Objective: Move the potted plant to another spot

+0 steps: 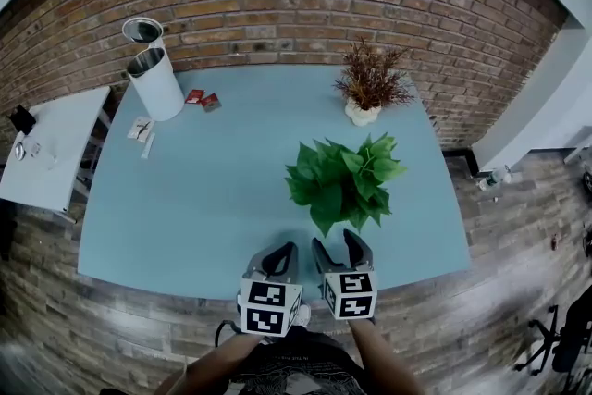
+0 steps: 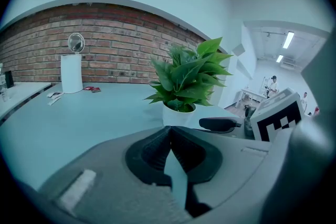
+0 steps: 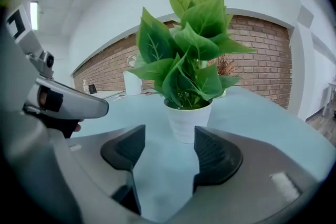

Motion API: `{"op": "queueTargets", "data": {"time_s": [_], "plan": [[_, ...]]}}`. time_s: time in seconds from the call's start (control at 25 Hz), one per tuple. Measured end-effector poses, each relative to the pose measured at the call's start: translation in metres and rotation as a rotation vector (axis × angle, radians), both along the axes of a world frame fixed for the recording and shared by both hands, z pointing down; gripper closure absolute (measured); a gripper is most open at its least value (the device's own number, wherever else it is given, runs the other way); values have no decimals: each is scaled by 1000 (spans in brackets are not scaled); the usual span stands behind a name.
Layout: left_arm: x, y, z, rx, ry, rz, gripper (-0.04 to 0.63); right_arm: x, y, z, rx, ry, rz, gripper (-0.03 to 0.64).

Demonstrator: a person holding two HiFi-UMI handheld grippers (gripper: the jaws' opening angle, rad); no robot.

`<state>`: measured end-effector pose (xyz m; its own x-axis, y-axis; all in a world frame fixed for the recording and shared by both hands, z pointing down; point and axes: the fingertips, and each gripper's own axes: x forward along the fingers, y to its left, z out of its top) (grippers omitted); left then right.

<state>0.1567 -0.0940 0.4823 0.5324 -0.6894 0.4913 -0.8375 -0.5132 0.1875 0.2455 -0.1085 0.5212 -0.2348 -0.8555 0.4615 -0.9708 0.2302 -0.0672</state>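
The potted plant, broad green leaves in a small white pot, stands right of the middle of the light blue table. Both grippers hover side by side over the table's near edge, short of the plant. My right gripper points straight at the pot; its jaws stand apart with nothing between them, and the pot sits just beyond the fingertips. To its left, my left gripper has its pads meeting and holds nothing. From there the plant lies ahead and slightly right.
A dried reddish plant in a white pot stands at the table's back right. At the back left are two white cylindrical bins, red packets and small papers. A white side table is at the left. A brick wall runs behind.
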Motion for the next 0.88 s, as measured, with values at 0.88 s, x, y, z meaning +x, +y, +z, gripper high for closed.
{"op": "queueTargets", "data": {"time_s": [0.88], "plan": [[-15, 50, -29, 91, 40, 6, 592, -53, 74, -79, 128, -45, -86, 562]]}}
